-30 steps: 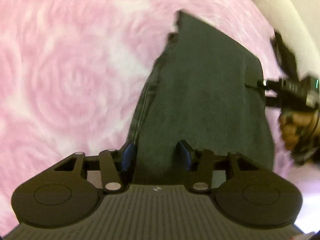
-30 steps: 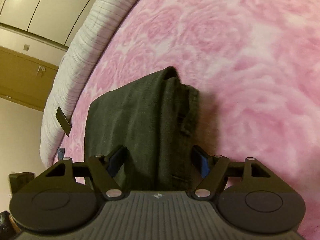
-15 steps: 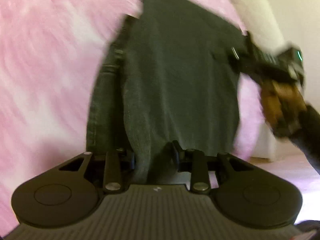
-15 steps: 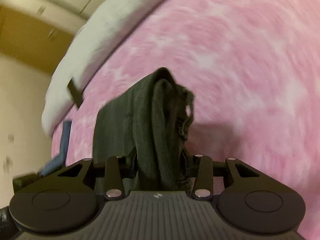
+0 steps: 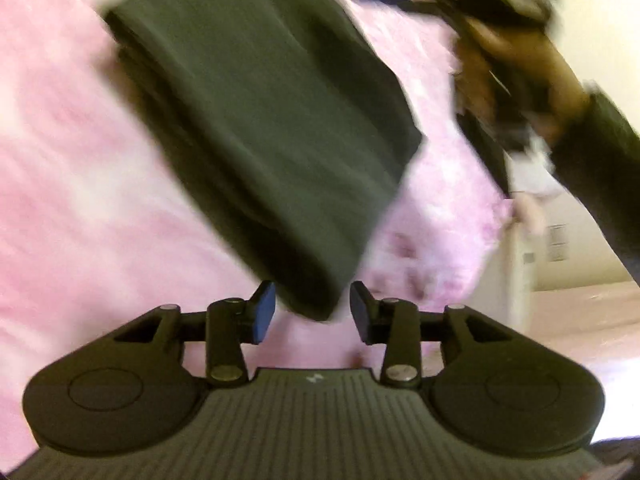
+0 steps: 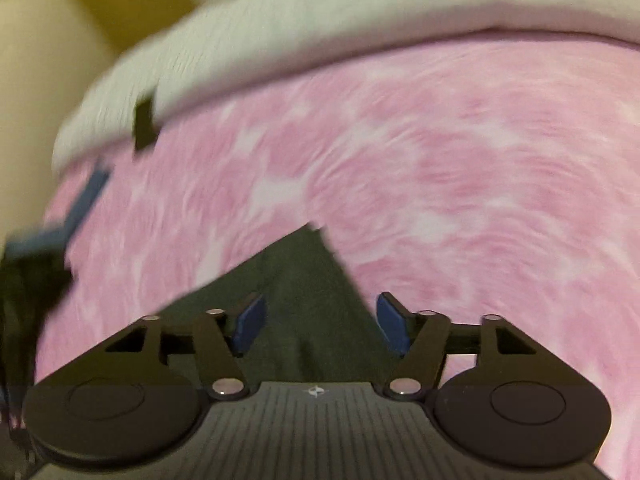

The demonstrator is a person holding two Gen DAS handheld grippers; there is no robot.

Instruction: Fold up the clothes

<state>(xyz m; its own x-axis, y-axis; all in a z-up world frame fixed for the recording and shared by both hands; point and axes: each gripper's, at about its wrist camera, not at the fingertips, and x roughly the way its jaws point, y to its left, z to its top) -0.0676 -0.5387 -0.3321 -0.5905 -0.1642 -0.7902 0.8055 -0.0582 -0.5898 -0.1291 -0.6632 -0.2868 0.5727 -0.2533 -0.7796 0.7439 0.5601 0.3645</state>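
My left hand-held gripper (image 5: 312,312) is standing open, its blue pads spread with a clear gap between them; it is gripping nothing, and the near corner of the garment (image 5: 264,120) is lying just ahead of the gap, whether touching a pad I cannot tell through the blur; my right hand-held gripper (image 6: 320,324) is also standing wide open, its pads apart on either side of the garment (image 6: 304,280), closing on none of it.

The left view is showing the dark green garment as a folded slab lying diagonally on the bed (image 5: 80,200), with my other hand (image 5: 516,64) and its dark sleeve (image 5: 600,176) at upper right around the right hand-held gripper's body; the right view is showing only a pointed corner of the cloth, plus the left hand-held gripper's blue pad (image 6: 86,200) at the left edge.

The bed is wearing a pink rose-patterned cover; the right view is showing a pale striped mattress edge (image 6: 320,32) with a small dark tag (image 6: 144,124) beyond it, and yellowish walls; the left view is showing a cream wall and floor at right; both views are smearing with motion.
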